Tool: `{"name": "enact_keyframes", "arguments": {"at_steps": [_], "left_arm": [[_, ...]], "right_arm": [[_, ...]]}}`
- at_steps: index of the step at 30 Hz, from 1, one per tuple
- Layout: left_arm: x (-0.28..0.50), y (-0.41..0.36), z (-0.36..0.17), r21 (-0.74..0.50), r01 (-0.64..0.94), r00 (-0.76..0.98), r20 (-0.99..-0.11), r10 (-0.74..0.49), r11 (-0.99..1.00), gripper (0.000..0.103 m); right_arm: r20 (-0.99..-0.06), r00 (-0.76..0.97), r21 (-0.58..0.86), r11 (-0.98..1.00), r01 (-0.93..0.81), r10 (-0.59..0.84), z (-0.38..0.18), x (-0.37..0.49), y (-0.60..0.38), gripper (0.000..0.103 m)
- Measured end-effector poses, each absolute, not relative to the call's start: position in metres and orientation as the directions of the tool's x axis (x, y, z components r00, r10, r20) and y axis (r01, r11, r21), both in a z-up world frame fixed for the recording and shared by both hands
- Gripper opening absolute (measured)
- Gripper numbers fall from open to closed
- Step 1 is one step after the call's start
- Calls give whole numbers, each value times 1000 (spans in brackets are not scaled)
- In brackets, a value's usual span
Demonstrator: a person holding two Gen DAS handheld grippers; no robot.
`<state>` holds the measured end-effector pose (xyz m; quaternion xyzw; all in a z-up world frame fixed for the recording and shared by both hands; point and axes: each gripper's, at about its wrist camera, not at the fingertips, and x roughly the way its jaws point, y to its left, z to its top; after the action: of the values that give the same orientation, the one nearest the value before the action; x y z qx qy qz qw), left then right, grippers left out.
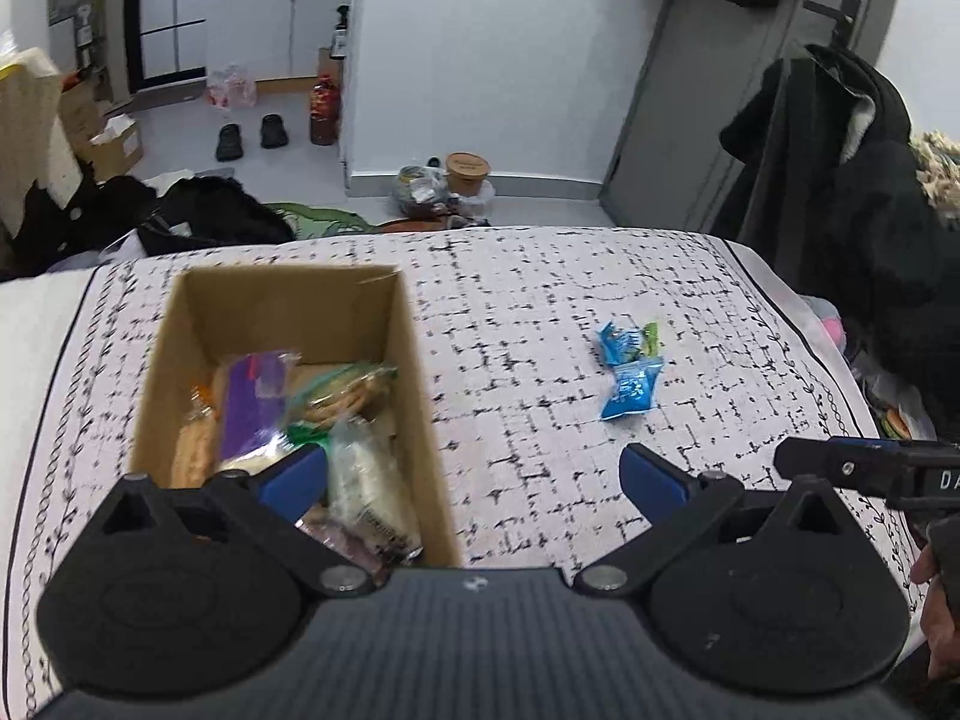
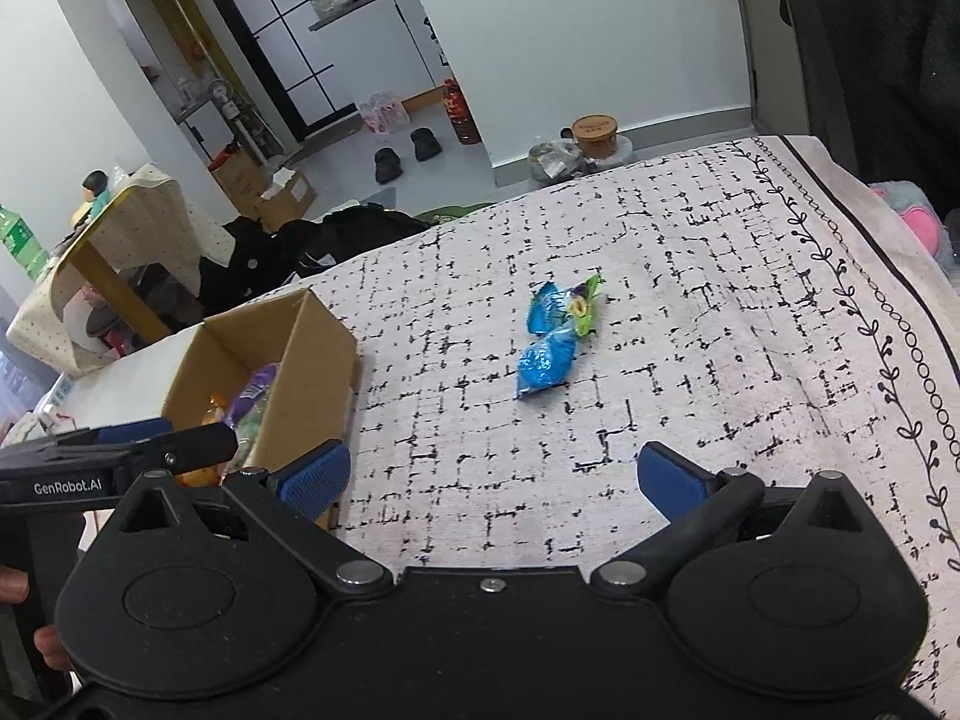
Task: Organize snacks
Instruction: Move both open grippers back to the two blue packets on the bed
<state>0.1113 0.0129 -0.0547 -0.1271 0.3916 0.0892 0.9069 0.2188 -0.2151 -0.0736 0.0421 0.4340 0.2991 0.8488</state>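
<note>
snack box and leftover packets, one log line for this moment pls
left tongs: open, empty | right tongs: open, empty | cardboard box: part filled | blue packets: loose on cloth, not yet boxed

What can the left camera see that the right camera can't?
Only the left wrist view looks straight down into the cardboard box, showing a purple packet, round biscuits and a pale wrapped bar. It also shows a dark coat hanging by the door.

Only the right wrist view shows a small side table with a green bottle far left.

Both show the patterned cloth, the blue snack packets lying on it, the black slippers on the floor, and open grippers: left gripper, right gripper.
</note>
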Motion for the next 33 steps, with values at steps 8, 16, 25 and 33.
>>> {"name": "enact_keyframes", "arguments": {"at_steps": [8,16,25,33], "left_arm": [[142,-2,-56,-157,-187,677,-736,11,970,103],[175,-3,-57,-153,-176,692,-722,12,972,103],[201,-3,-72,-195,-152,691,-722,-37,969,100],[216,1,-88,-211,-172,681,-731,-39,962,87]], "right_arm": [[-713,457,327,829,-454,532,-73,231,-219,103],[-720,458,335,839,-429,522,-78,253,-214,90],[-750,408,368,842,-395,520,-102,280,-194,77],[-771,394,370,855,-363,501,-121,304,-181,72]]}}
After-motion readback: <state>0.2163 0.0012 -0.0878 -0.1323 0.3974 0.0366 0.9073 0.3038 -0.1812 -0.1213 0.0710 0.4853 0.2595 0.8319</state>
